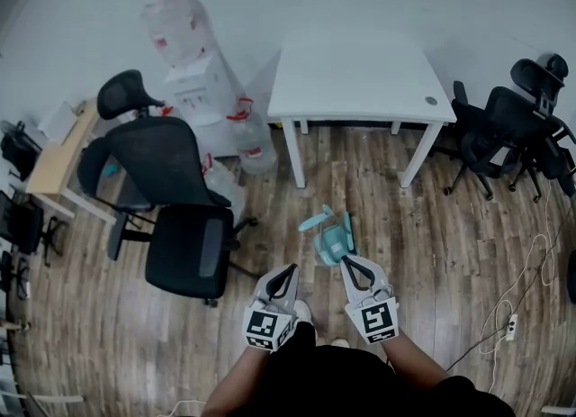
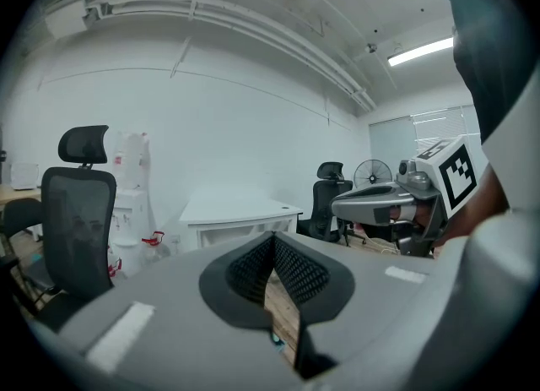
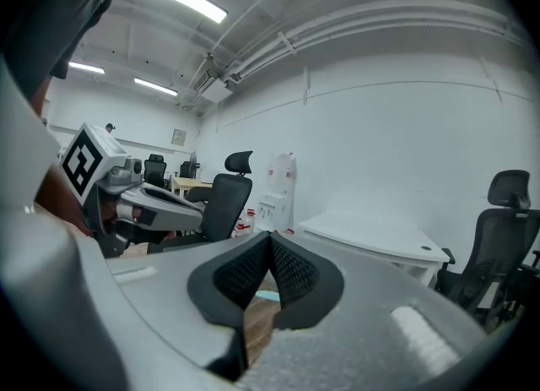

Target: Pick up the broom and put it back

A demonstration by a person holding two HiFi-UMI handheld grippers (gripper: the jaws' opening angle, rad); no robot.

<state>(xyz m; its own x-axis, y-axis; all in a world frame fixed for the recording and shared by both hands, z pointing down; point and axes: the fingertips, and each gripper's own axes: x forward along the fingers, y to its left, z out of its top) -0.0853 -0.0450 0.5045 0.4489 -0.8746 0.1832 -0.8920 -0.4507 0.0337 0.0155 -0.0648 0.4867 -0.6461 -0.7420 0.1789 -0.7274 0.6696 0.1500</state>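
Observation:
The teal broom (image 1: 328, 235) lies with its dustpan on the wooden floor, in front of the white table (image 1: 360, 73). Just short of it, my left gripper (image 1: 290, 268) and right gripper (image 1: 345, 262) are held side by side, both shut and empty. In the left gripper view the left gripper (image 2: 274, 237) has its pads meeting at the tip, and the right gripper (image 2: 337, 206) shows at the right. The right gripper (image 3: 270, 236) likewise has its pads together, with a sliver of the teal broom (image 3: 266, 296) showing below them.
A black office chair (image 1: 171, 208) stands at the left beside water bottles and a dispenser (image 1: 202, 82). More black chairs (image 1: 513, 127) stand at the right. A cable with a power strip (image 1: 511, 325) lies on the floor at the right. A wooden desk (image 1: 54, 158) is at the far left.

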